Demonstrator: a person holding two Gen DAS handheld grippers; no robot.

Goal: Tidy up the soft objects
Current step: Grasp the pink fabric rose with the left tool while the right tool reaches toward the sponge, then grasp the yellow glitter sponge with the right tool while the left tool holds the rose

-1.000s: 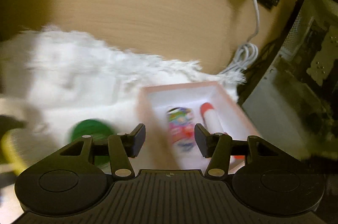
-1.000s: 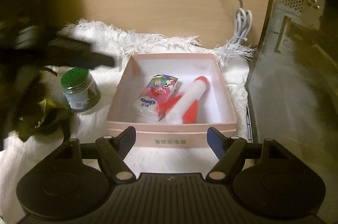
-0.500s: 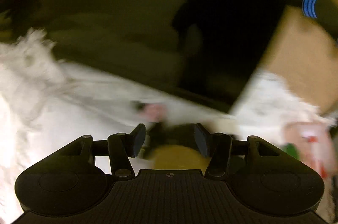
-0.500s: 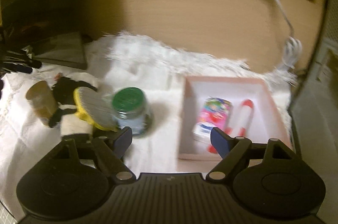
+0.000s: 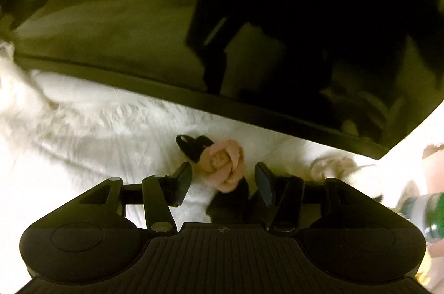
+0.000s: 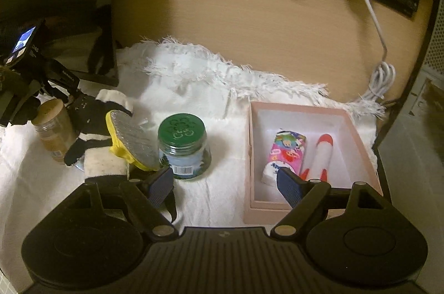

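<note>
Pink felt rose (image 5: 223, 165), on a black band, lay on the white fluffy cloth (image 5: 91, 133) right ahead of the left gripper (image 5: 223, 183), between the two fingers' line but a little beyond the pads; no contact visible on either side. Jaws about half apart and closing, with the flower in the gap though not yet pinched. Judged as the reach-and-grasp step for the next soft item (a hair tie, most likely). Next move probably called for: easing forward and down until the pads flank the rose's body, then finishing the squeeze gently, since felt gives and the black loop could snag in the pile.

Seen from the right wrist: right gripper (image 6: 223, 183) wide apart, holding nothing, hovering over the cloth between the green-lidded jar (image 6: 181, 145) and the pink box (image 6: 251, 152). Box already holding a tissue pack (image 6: 287, 152) and a white-and-red rocket toy (image 6: 322, 155). Left of the jar, a black-and-white plush (image 6: 91, 124) beside a yellow-edged round pad (image 6: 130, 138) and a brown-capped bottle (image 6: 52, 124), none yet sorted. Destination for the rose presumably that box, well apart from the flower.
</note>
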